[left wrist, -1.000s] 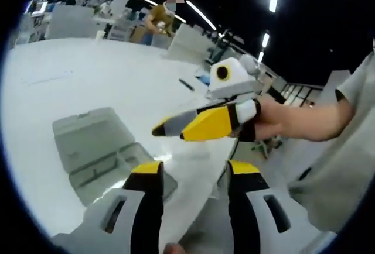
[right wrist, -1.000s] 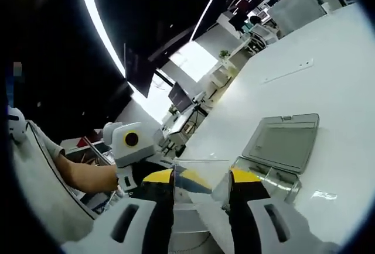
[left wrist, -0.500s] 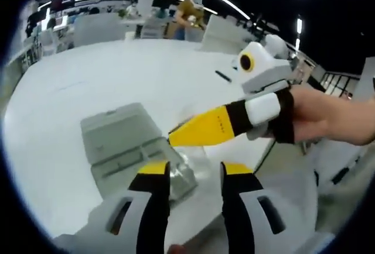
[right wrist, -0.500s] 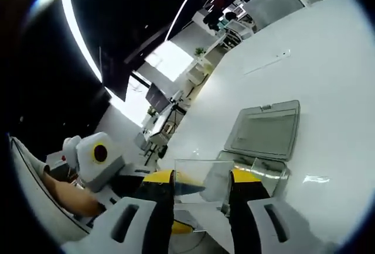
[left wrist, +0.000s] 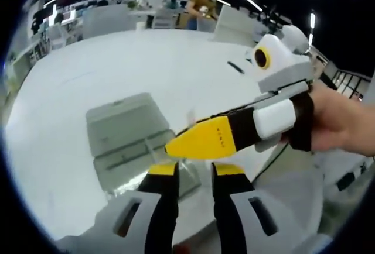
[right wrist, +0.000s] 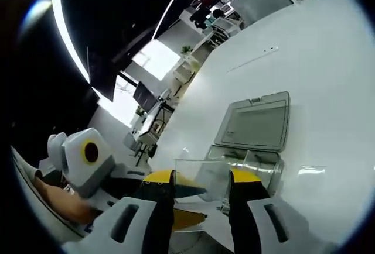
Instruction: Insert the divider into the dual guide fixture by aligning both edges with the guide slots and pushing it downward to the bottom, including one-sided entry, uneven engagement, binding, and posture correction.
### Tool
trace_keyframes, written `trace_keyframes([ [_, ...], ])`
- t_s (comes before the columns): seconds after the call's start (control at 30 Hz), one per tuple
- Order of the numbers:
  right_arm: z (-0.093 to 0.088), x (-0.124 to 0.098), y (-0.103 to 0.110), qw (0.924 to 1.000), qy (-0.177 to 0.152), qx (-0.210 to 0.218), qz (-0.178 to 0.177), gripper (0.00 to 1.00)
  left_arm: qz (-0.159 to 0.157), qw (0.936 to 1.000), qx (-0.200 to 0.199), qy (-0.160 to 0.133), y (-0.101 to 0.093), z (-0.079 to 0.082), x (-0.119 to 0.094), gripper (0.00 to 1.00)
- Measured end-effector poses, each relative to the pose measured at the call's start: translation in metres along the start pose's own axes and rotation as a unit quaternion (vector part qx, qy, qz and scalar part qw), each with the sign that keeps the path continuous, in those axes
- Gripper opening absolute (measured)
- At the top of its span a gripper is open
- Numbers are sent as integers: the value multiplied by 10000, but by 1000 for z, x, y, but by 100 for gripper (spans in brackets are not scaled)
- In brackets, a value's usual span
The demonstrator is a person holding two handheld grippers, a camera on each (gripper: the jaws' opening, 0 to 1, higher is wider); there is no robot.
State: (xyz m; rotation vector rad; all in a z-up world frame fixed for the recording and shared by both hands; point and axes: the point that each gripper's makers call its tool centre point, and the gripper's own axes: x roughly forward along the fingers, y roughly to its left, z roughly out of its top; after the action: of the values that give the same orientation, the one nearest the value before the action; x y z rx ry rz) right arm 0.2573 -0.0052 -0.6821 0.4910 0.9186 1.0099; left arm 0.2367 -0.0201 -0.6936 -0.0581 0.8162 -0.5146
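The right gripper (right wrist: 201, 178) has its fingers (right wrist: 159, 179) grasping a clear divider (right wrist: 202, 178), held just above the open clear fixture (right wrist: 258, 161) on the white table (right wrist: 328, 90). The left gripper's (left wrist: 195, 169) fingers (left wrist: 165, 171) stand slightly parted, grasping nothing I can make out. The fixture's lid (left wrist: 123, 119) lies flat, well in from the table edges.

in the left gripper view the left tongs (left wrist: 194, 169) rise from 6 o'clock, jaws narrowly apart; the right tongs (left wrist: 176, 147) reach in from 3 o'clock, gripped by a hand (left wrist: 343, 126).
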Motion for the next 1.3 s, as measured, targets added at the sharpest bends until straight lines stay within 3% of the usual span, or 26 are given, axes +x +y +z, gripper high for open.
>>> trace_keyframes([
  [0.4,-1,2,-2,9999,-6,36,-158,32,40,9997,-196,160,-1,-4,4,9],
  [0.7,-3,4,-2,9997,21,1,-229,32,-3,9993,-313,220,-1,-5,5,7],
  [1.3,-9,8,-8,9981,197,229,-538,32,-150,9988,-169,428,-1,-12,7,3],
])
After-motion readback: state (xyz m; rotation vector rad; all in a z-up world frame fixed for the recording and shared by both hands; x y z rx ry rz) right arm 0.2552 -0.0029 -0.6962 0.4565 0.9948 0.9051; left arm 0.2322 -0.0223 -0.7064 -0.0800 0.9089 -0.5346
